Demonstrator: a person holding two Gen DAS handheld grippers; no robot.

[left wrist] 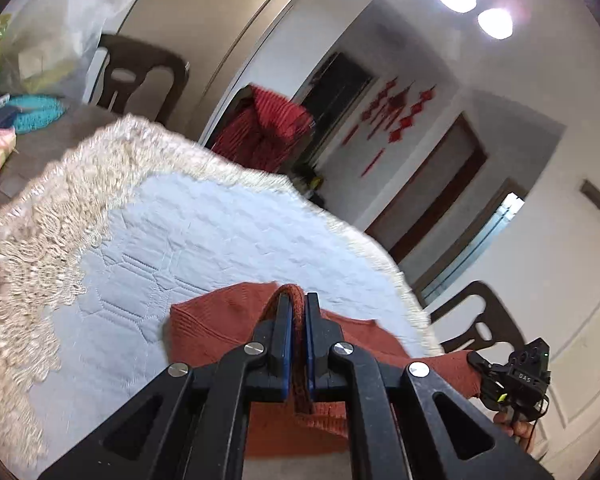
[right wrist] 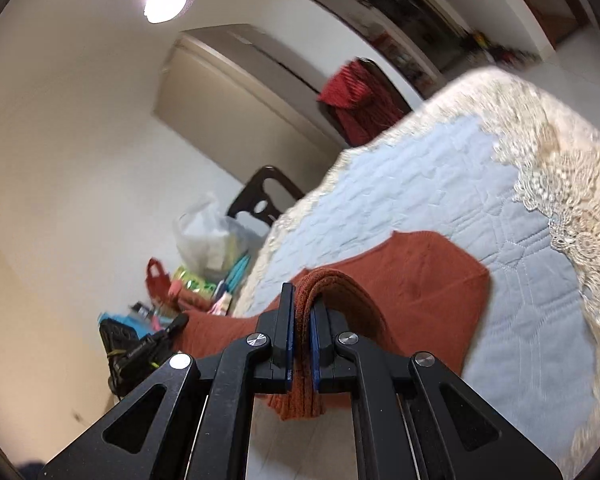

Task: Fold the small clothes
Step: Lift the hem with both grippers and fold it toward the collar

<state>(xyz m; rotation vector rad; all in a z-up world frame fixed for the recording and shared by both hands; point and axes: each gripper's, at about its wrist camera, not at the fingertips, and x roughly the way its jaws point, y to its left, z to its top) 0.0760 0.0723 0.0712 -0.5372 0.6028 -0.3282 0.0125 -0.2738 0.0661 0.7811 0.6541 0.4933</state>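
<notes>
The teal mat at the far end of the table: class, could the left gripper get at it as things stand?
Probably not yet. The left gripper is shut on the rust-red garment, so it is occupied. The teal mat lies across the quilted cloth, with nothing standing in between.

Left wrist view: mounted behind the left claw (left wrist: 299, 304), looking forward along its fingers and slightly downward across the worktop (left wrist: 148, 216), at close range. The horizon is tilted.

Right wrist view: mounted behind the right claw (right wrist: 302, 294), same forward, slightly downward aim, close range, tilted the opposite way.

Shared field: both views cover the quilted worktop, the rust-red garment (left wrist: 216, 320) and the red cloth on a chair (left wrist: 268, 128). Each view also contains the opposite claw at its frame edge.
</notes>
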